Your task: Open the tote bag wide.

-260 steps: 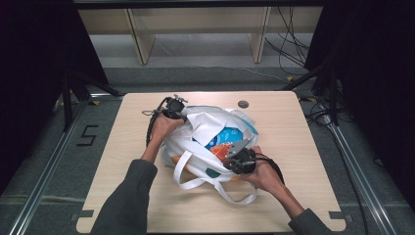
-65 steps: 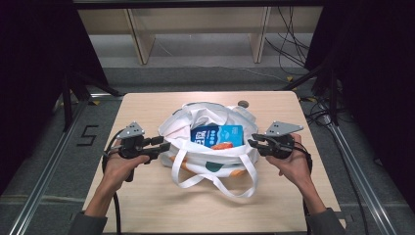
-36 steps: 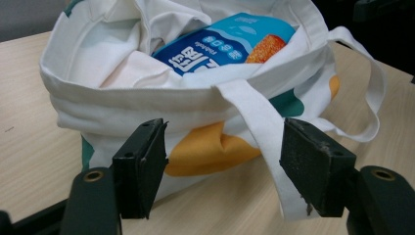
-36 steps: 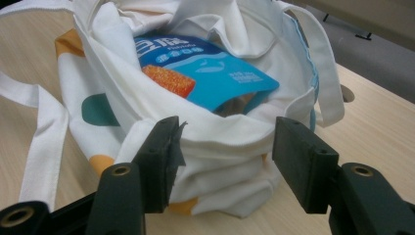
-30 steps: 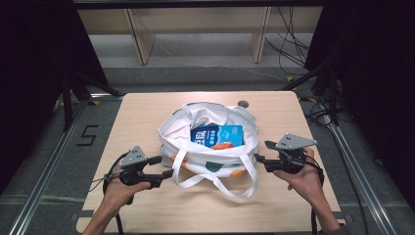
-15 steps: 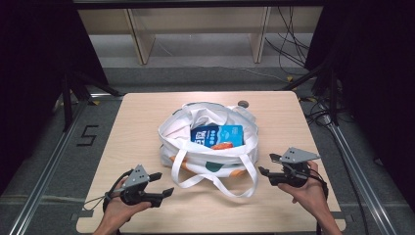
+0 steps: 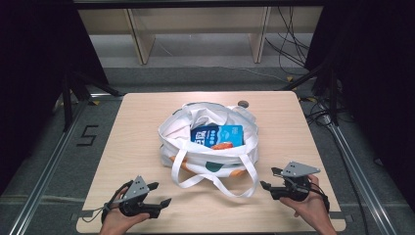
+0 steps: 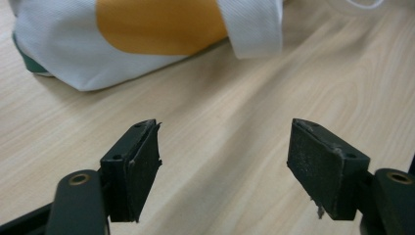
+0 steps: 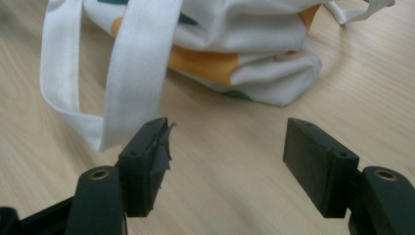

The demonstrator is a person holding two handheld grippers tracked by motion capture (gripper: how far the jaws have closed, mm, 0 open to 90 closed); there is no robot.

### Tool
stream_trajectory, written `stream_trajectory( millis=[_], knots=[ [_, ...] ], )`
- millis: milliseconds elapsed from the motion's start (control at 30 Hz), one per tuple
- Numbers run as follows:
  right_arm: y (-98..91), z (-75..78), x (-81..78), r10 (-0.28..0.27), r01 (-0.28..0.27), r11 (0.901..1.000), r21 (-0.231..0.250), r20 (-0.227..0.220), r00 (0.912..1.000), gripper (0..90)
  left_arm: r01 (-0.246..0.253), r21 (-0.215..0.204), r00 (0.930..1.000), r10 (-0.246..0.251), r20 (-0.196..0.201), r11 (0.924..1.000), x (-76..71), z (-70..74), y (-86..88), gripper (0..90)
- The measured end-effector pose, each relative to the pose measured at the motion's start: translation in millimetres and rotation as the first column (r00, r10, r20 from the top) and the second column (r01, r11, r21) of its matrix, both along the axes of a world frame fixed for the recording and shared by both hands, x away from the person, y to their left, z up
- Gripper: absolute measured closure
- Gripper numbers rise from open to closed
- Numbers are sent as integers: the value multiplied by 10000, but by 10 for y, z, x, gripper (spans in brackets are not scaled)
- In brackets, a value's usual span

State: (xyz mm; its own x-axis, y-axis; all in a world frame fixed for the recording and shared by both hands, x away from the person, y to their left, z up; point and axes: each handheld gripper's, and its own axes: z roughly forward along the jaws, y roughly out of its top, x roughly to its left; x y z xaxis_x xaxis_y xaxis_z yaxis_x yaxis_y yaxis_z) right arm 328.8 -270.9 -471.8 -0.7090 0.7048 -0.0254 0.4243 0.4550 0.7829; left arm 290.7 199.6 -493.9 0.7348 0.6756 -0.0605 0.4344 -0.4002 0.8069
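A white tote bag with orange and green patches sits at the middle of the wooden table. Its mouth is open, with a blue packet and something orange inside. The bag's white handles lie looped toward the near edge. My left gripper is low near the front left, open and empty, apart from the bag. In the left gripper view the gripper faces the bag over bare wood. My right gripper, front right, is open, its jaws just opening wider with nothing between them. In its own view, the right gripper looks at a handle.
A small dark round object lies at the table's far edge. Wooden shelf legs stand behind the table, and cables trail on the floor at the right. Metal rails run along both sides.
Both hands have drawn back toward the near edge and sunk lower, away from the bag. The bag has not moved.
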Motion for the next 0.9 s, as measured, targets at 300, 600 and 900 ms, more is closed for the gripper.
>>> stream_trajectory(
  millis=[300,600,900],
  knots=[
    [-39,-72,-163,-21,24,9998,-210,151,9999,298,-20,-133,9998,18,-188,9999,-34,-47,-68,238],
    [-71,-122,-260,-117,115,9997,-228,-92,9999,281,71,51,9998,-70,-197,10000,-28,-50,-68,231],
    [-55,-158,-263,61,-69,9994,-324,-256,9997,281,86,197,9997,-81,-232,9998,-10,-76,-69,231]
  ],
)
